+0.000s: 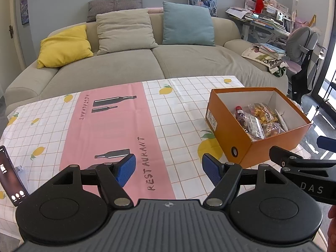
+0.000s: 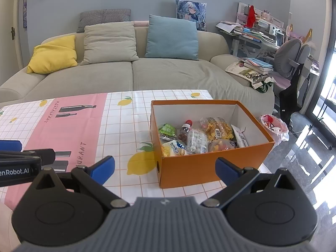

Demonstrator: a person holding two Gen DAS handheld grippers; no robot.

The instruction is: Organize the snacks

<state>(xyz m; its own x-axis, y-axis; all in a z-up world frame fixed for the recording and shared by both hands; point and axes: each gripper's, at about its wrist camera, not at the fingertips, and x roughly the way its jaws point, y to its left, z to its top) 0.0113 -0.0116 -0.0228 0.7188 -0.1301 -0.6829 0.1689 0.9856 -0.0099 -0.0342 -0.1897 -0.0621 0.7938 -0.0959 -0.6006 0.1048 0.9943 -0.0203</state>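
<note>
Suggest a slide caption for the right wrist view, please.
Open right gripper faces an orange box of snacks.

An orange box point(image 2: 195, 163) with white inside walls sits on a white-checked, lemon-printed tablecloth point(image 1: 178, 109) with a pink band.

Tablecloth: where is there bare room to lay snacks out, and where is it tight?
Free: the pink strip and the checked cloth between it and the orange box. Crowded: inside the box, packed with snack packets; the phone stands at the left edge.
</note>
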